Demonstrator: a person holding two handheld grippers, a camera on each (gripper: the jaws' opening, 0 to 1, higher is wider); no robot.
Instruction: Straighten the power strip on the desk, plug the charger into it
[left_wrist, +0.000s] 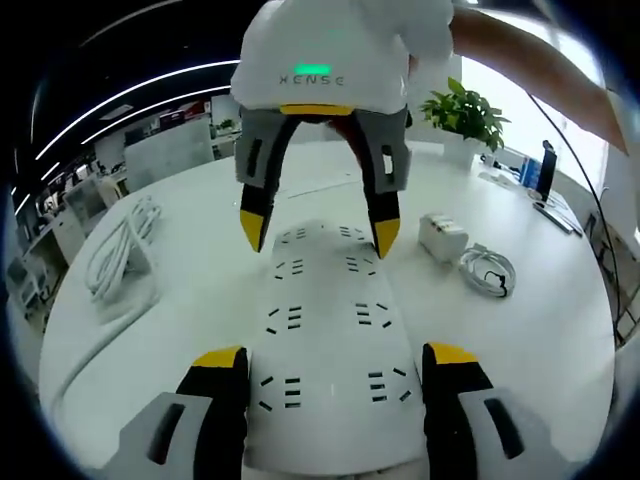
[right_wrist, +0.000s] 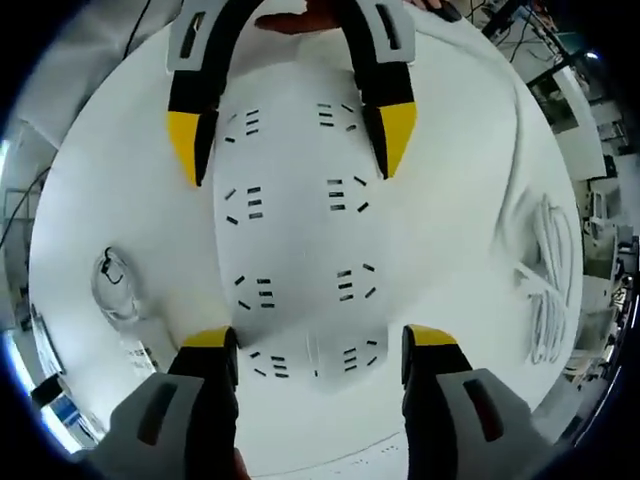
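The strip is straddled at both ends by the spread left tool and right tool, while the charger, right of centre, is left unplugged.

Your right gripper rises from the bottom of the right gripper view, its yellow-tipped black jaws spread either side of the near end of the flat white plastic power strip, which lies on the round white desk. You see two columns of socket slots running along the strip. The left gripper comes in from the top, jaws apart, straddling the far end. Whether any jaw touches the strip can't be told. A coiled white cable lies left of the strip, and a bundled white cord lies well off to its right.
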